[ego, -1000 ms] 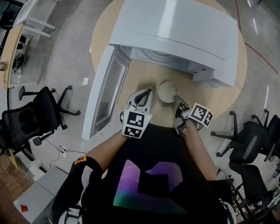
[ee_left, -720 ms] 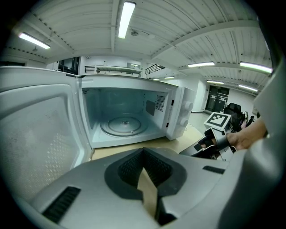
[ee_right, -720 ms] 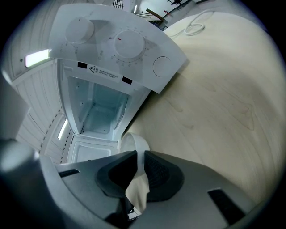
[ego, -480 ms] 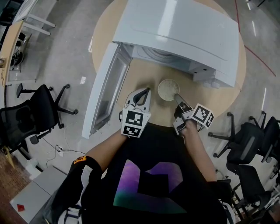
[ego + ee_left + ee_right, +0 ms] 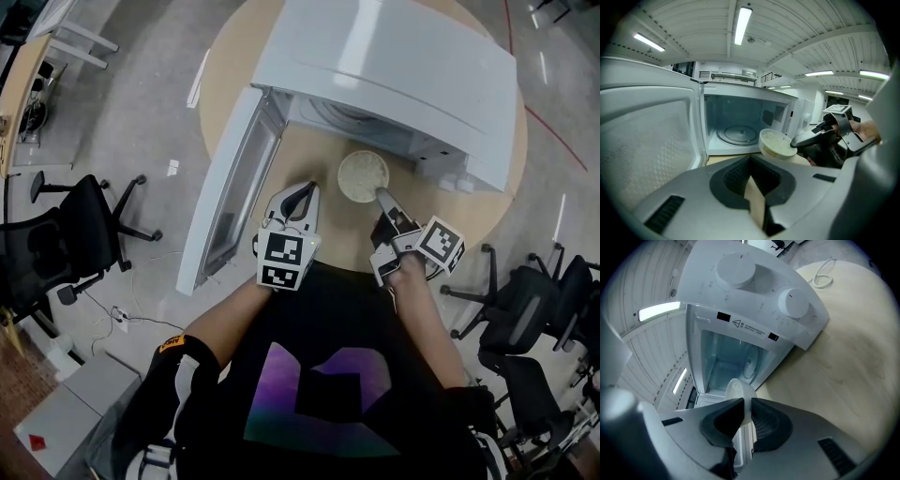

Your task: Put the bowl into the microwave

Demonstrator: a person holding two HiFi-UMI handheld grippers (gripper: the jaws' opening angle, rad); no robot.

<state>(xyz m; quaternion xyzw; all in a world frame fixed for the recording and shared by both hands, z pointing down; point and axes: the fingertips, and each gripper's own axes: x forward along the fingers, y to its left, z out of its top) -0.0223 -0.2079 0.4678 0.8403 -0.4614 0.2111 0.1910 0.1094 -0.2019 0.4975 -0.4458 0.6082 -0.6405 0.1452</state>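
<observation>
A white bowl with pale contents hangs tilted above the round wooden table, just in front of the open white microwave. My right gripper is shut on the bowl's near rim; in the right gripper view the rim stands pinched between the two jaws. The left gripper view shows the bowl right of the lit cavity and glass turntable. My left gripper is shut and holds nothing, low over the table left of the bowl.
The microwave door swings out to the left, past the table's edge. Two knobs sit on the microwave's control panel. A cable loop lies on the table beyond it. Office chairs stand on the floor at both sides.
The right gripper has carried the bowl forward, closer to the microwave's opening. The left gripper has stayed about where it was.
</observation>
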